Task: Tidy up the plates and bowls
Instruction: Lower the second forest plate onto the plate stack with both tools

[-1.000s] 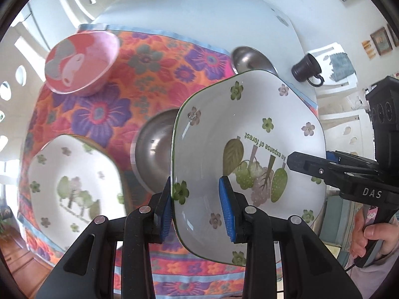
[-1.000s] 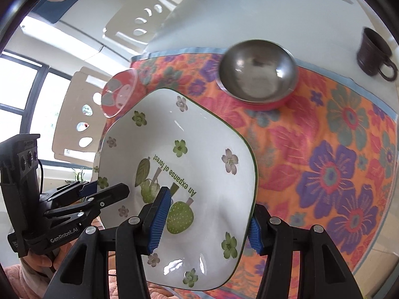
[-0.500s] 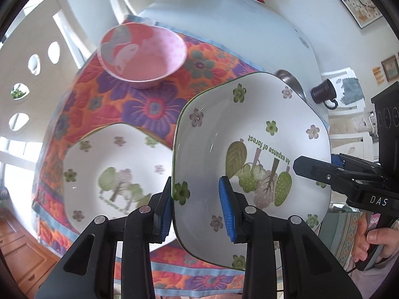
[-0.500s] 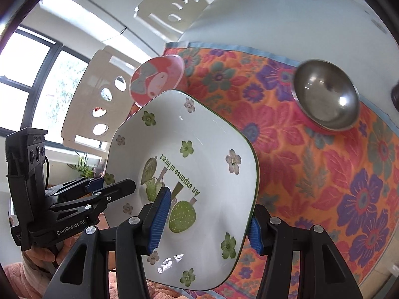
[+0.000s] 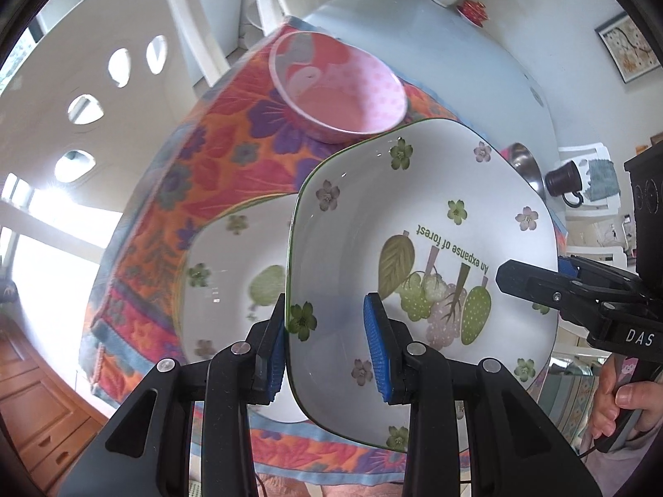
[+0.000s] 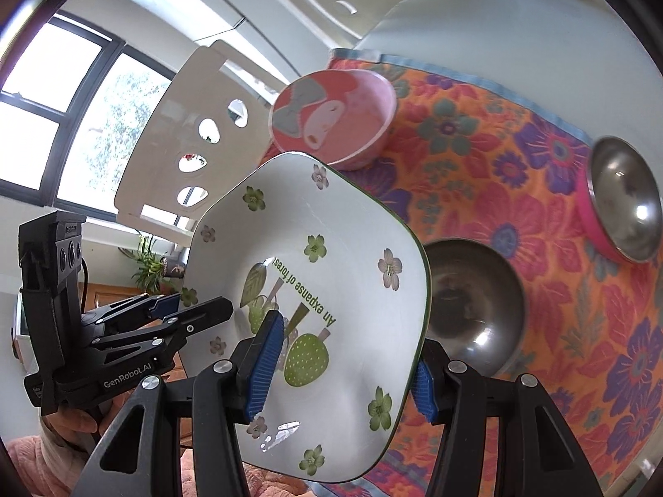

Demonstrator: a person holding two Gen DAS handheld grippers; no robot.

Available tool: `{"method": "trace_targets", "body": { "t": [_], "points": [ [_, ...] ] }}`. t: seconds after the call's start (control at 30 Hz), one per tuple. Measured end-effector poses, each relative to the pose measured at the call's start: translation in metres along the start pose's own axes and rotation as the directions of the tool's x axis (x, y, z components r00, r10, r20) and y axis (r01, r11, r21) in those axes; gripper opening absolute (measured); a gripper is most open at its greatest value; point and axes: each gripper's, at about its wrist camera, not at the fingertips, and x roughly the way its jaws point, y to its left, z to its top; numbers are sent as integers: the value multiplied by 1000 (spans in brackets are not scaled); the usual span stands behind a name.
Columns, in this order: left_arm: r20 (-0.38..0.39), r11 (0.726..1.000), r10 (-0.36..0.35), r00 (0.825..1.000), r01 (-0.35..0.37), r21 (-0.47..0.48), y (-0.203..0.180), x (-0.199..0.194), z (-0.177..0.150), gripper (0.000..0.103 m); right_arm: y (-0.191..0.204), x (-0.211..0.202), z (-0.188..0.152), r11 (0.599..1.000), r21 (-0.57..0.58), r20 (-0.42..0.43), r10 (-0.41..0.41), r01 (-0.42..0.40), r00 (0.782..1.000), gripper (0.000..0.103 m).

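Both units are clamping one white floral plate by opposite rims, raised above the desk. The left hand-held gripper is gripping its left rim; the right hand-held gripper is gripping its right rim. A matching plate is lying beneath the left unit; a pink bowl is sitting ahead.
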Motion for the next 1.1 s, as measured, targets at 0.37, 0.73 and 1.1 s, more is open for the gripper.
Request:
{"method": "trace_targets", "body": {
  "t": [0.37,0.73,1.1],
  "points": [
    [-1,1000,22,1000,-22,17,53,-5,1,30,40,39,3,1000,-16,-42,16,-17,999,55],
    [-58,1000,20,998,-19,22,82,22,-7,30,49,80,-6,1000,17,-98,8,-7,995,55],
    [-78,1000,19,997,-17,23,92,38,-3,30,45,99,-13,998,60,-126,19,-11,992,55]
  ]
}}
